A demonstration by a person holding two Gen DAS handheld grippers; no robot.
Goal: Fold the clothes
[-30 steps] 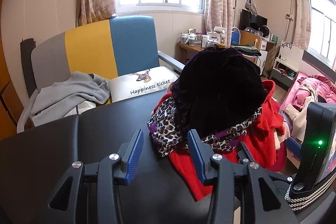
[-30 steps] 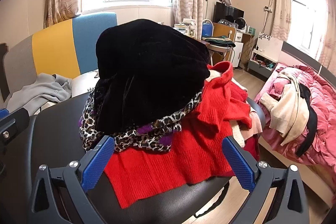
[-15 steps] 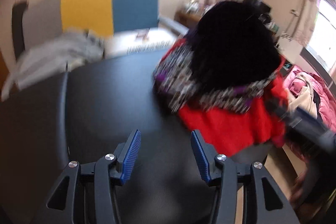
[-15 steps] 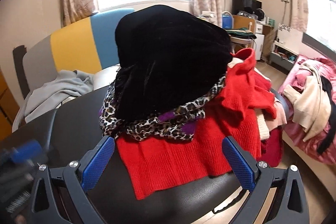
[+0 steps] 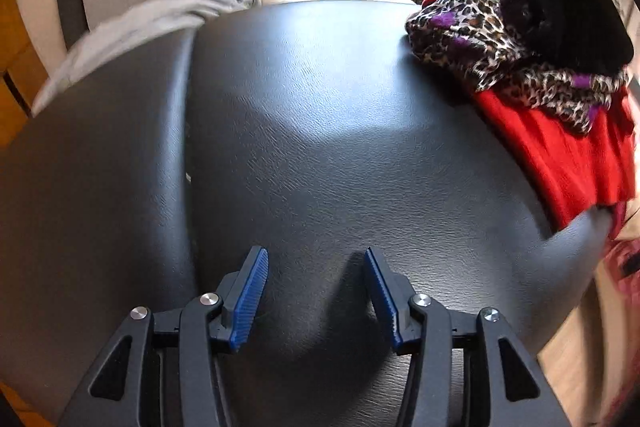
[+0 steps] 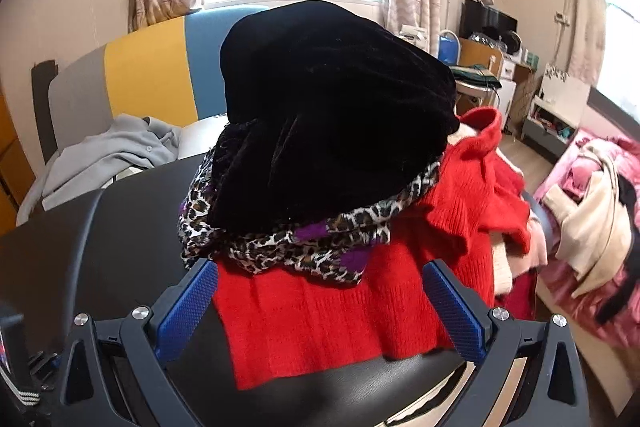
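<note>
Hovering over bare black bench, left claw spread, empty; right claw spread wide before clothes pile.

One black garment, one leopard-print garment, one red sweater, one grey garment

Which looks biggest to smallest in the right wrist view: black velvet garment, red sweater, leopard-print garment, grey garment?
1. black velvet garment
2. red sweater, close to the black one and nearer the camera, so unsure
3. leopard-print garment, mostly covered
4. grey garment, farther off
</note>
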